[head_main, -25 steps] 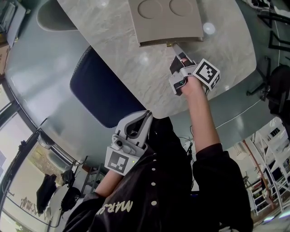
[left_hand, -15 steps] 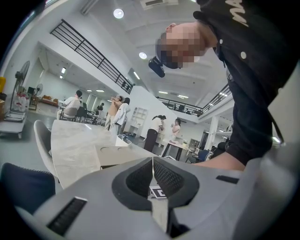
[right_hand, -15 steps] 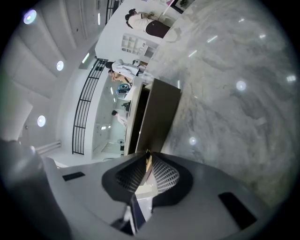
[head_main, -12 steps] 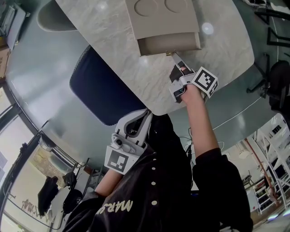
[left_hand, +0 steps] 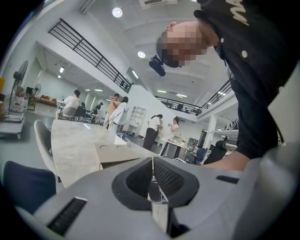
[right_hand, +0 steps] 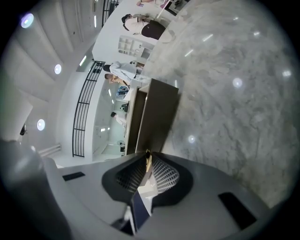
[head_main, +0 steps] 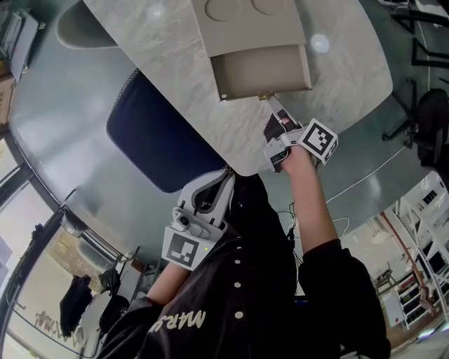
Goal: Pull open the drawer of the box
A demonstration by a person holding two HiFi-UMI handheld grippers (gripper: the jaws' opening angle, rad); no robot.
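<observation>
The box (head_main: 245, 21) sits on the marble table (head_main: 161, 56), top face up, with two round recesses in it. Its drawer (head_main: 263, 70) stands partly out of the side facing the person, and its inner floor is exposed.

Right gripper (head_main: 272, 102): jaws closed on the small gold knob (right_hand: 148, 154) at the middle of the drawer front. In the right gripper view the knob sits clamped between the ribbed pads, with the dark drawer front directly beyond. The arm is extended over the table edge.

Left gripper (head_main: 226, 179): jaws pressed together, with nothing between them. It is held close to the person's chest, below the table edge and well apart from the box. Its jaws point toward the table.

A dark blue chair (head_main: 151, 137) stands beside the table, left of the left gripper.
</observation>
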